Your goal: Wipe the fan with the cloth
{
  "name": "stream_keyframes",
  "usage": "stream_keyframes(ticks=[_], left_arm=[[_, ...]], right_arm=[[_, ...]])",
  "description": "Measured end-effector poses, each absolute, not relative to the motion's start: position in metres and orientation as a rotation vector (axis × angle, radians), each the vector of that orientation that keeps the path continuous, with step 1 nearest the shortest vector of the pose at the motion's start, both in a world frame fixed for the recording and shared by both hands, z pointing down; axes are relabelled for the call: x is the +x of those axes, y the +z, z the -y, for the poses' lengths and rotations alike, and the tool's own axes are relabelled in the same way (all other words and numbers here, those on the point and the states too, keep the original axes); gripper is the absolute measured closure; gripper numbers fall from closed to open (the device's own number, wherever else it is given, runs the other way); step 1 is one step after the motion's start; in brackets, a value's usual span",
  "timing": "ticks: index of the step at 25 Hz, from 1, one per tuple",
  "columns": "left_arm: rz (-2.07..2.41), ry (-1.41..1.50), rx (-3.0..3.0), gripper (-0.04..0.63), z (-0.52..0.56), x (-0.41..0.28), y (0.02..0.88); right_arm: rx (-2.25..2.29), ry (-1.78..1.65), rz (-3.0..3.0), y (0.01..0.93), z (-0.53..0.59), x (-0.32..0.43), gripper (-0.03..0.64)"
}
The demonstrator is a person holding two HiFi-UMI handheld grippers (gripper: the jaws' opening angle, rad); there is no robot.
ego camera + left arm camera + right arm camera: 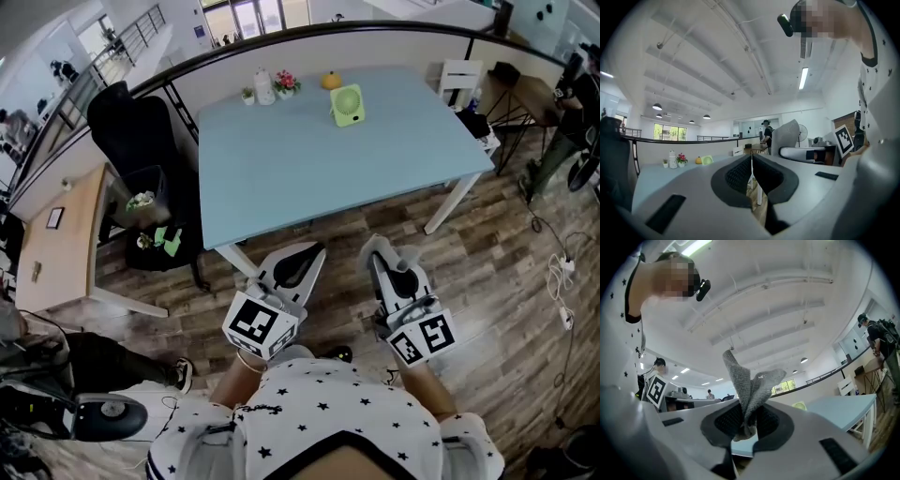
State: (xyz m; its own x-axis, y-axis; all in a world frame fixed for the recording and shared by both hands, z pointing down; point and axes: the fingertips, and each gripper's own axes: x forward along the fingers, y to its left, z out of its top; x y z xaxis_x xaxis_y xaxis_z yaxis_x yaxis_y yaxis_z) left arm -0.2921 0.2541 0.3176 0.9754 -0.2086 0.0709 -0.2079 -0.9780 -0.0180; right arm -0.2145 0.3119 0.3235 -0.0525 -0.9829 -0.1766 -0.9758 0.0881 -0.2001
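Fan (348, 104): small, pale green, round grille on a short base. It stands on the light blue table (309, 159) near the far edge, in the upper centre of the head view. To the left of it along the same edge are an orange round ornament (331, 81), a pot of pink flowers (286, 83), a white bottle-shaped piece (263, 87) and a tiny green plant (247, 95).

Cloth (747, 385): grey, knitted texture, bunched into upright folds. It is pinched between the jaws of the right gripper (745, 420) and sticks up above the black pads.

Left gripper (751, 171): jaws pressed together, only a thin seam between the pads, nothing in them.

Pose: both grippers sit at the bottom centre of the head view, close to the person's star-print shirt (319, 412), over the wood floor (487, 253). They stand short of the near table edge and well apart from the fan. Each points up the frame towards the table, the two side by side. Their cubes show black-and-white square markers.

A black office chair (141, 141) is at the left of the table.
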Motion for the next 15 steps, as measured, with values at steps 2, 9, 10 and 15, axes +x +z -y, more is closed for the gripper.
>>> stream_keyframes(ticks=[2,9,10,15], left_arm=[[-0.328,-0.117,-3.111,0.563,-0.259,-0.289,0.319],[-0.330,-0.132,-3.113,0.562,-0.267,-0.282,0.324],[-0.330,-0.132,-3.115,0.563,-0.268,-0.280,0.324],[-0.320,-0.139,-3.129,0.563,-0.263,-0.270,0.330]], right_arm=[[-1.951,-0.038,-2.104,0.323,-0.315,-0.211,0.571],[-1.942,-0.053,-2.088,0.328,-0.322,-0.201,0.571],[-1.944,-0.059,-2.089,0.329,-0.323,-0.199,0.571],[-1.952,-0.080,-2.078,0.333,-0.320,-0.190,0.571]])
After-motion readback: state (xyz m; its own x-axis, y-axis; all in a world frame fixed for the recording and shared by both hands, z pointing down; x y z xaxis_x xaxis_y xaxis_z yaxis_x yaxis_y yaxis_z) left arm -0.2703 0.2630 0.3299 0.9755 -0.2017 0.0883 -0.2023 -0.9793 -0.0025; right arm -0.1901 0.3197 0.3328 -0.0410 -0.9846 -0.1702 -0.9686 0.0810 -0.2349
